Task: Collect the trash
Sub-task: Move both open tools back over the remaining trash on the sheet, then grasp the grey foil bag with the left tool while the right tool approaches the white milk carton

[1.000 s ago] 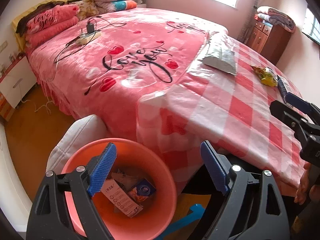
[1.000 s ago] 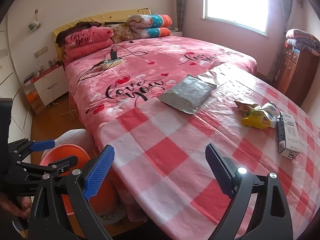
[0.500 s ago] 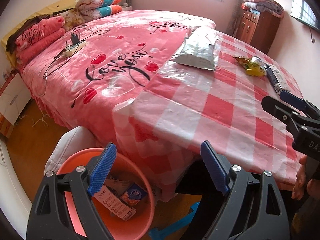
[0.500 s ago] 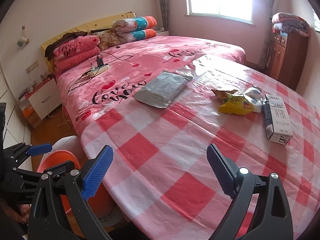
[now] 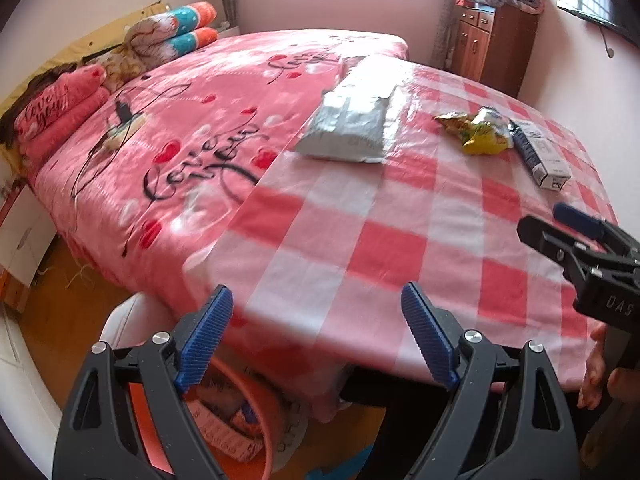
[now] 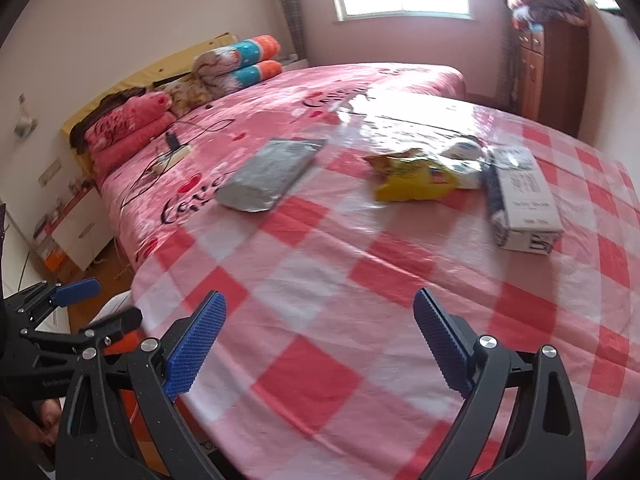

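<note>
Trash lies on the red-and-white checked sheet [image 6: 320, 380]: a grey mailer bag [image 6: 268, 176], a yellow snack wrapper [image 6: 416, 184] with a white wrapper [image 6: 464, 160] behind it, and a white carton [image 6: 520, 196]. The same mailer bag [image 5: 348, 124], yellow wrapper [image 5: 476, 136] and carton [image 5: 540, 152] show in the left wrist view. An orange bin [image 5: 244, 428] holding boxes stands on the floor below my left gripper [image 5: 316, 336], which is open and empty. My right gripper [image 6: 316, 348] is open and empty over the sheet's near part.
The pink bed [image 5: 192, 128] carries a power strip with cables [image 5: 120, 120], and pillows [image 5: 168, 36] lie at its head. A wooden cabinet [image 5: 496, 44] stands in the far corner. A white nightstand [image 6: 76, 224] is left of the bed.
Both grippers have risen and moved forward over the bed toward the trash. The orange bin has dropped low and partly out of the left wrist view. Both stayed open.
</note>
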